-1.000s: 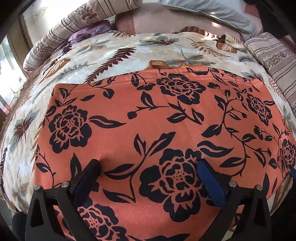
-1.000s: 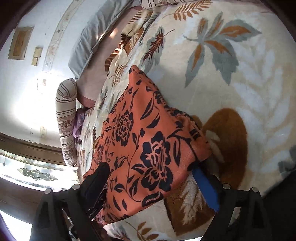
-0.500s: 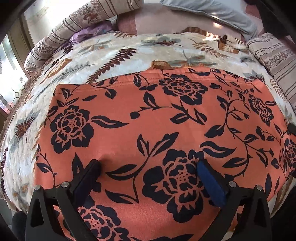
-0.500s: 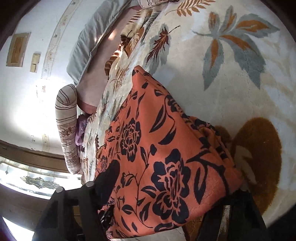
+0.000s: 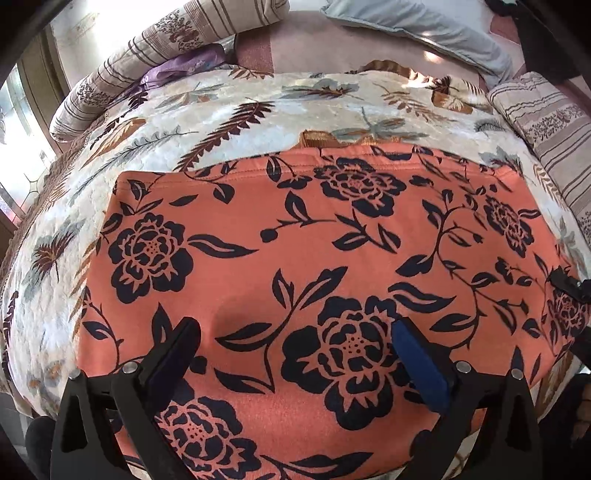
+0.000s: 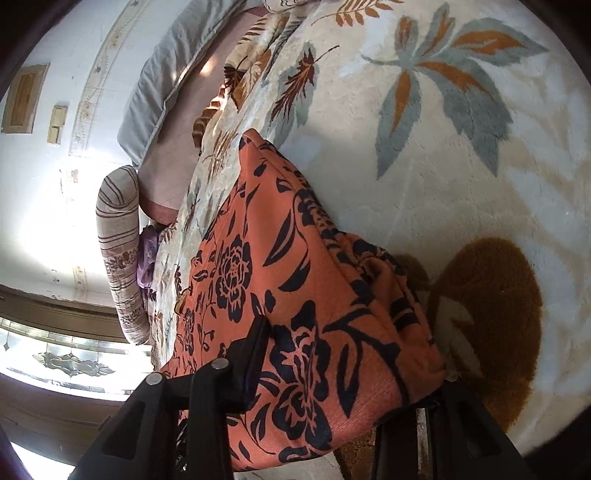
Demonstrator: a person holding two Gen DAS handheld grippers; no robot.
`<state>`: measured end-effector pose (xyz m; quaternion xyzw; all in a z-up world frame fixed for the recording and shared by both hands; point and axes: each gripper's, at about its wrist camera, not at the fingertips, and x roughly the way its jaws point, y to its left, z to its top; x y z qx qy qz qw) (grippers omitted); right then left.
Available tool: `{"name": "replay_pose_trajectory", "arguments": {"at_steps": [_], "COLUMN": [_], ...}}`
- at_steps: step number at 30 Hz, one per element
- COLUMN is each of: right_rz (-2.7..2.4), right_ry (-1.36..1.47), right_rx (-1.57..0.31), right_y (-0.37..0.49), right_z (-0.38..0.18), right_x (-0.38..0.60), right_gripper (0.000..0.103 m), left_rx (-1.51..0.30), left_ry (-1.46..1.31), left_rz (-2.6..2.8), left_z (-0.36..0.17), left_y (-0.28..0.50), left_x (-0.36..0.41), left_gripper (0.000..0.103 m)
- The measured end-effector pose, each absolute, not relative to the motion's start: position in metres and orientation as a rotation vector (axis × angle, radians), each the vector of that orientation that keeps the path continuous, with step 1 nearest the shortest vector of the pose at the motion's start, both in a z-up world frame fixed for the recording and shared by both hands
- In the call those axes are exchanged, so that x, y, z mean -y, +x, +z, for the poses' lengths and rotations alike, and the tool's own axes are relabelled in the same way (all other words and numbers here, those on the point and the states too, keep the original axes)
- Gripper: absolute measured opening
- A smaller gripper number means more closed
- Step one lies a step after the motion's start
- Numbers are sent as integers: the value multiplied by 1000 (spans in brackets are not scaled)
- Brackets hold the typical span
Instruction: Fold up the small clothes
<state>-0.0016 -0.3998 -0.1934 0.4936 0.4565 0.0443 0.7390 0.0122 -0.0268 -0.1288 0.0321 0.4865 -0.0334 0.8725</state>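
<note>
An orange garment (image 5: 314, 258) with black flowers lies spread flat on the leaf-patterned blanket (image 5: 221, 122). My left gripper (image 5: 295, 350) is open, its fingers resting on the cloth near its front edge. In the right wrist view the garment (image 6: 266, 280) fills the jaws of my right gripper (image 6: 347, 354). One finger (image 6: 251, 347) lies on top of the cloth at its right end. The other finger is hidden under the cloth edge. The gap has narrowed around the fabric, and I cannot tell if it is clamped. A bit of the right gripper (image 5: 569, 284) shows in the left wrist view.
Striped rolled bolsters (image 5: 155, 51) (image 5: 554, 125) lie at the back left and right of the bed. A grey pillow (image 5: 424, 33) and a purple cloth (image 5: 184, 66) lie behind. A window (image 6: 66, 365) is at the left.
My right gripper moved forward over the garment's right end, so the cloth now sits between its fingers. The left gripper stayed in place and open.
</note>
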Motion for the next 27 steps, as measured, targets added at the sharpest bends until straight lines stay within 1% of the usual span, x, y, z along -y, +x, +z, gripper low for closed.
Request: {"name": "replay_pose_trajectory", "arguments": {"at_steps": [3, 5, 6, 7, 9, 11, 13, 14, 15, 17, 20, 22, 25, 27], "right_rz": [110, 116, 122, 133, 150, 152, 144, 137, 129, 116, 107, 126, 205, 287], "right_ry": [1077, 1123, 1136, 1121, 1077, 1053, 1033, 1012, 992, 961, 878, 816, 704, 624], "right_rx": [-1002, -993, -997, -1011, -1039, -1057, -1063, -1062, -1061, -1062, -1022, -975, -896, -837], "right_y": [-2, -4, -4, -2, 2, 4, 5, 5, 5, 7, 10, 16, 26, 28], "right_z": [-193, -197, -199, -198, -195, -194, -192, -190, -188, -183, -157, -128, -71, -34], "right_x": [400, 404, 406, 405, 404, 404, 403, 401, 399, 395, 384, 370, 326, 281], "right_gripper": [41, 41, 41, 39, 38, 33, 28, 26, 25, 22, 19, 18, 17, 17], "left_rx": [-985, -1067, -1068, -1039, -1056, -997, -963, -992, -1062, -1026, -1052, -1054, -940, -849], "left_ry": [77, 79, 78, 86, 94, 94, 119, 134, 135, 96, 101, 46, -65, -134], "left_rz": [-60, -69, -72, -69, -64, -68, -55, -47, -53, -70, -89, -105, -68, 1], "left_z": [-126, -144, -151, -148, -138, -125, -123, -132, -147, -150, -143, -133, -98, -74], "left_y": [8, 14, 15, 13, 13, 10, 8, 11, 19, 20, 23, 23, 8, -2], "left_x": [27, 27, 26, 27, 30, 30, 31, 32, 33, 28, 28, 15, -29, -73], "left_gripper": [103, 103, 103, 103, 103, 103, 103, 103, 103, 103, 103, 103, 103, 103]}}
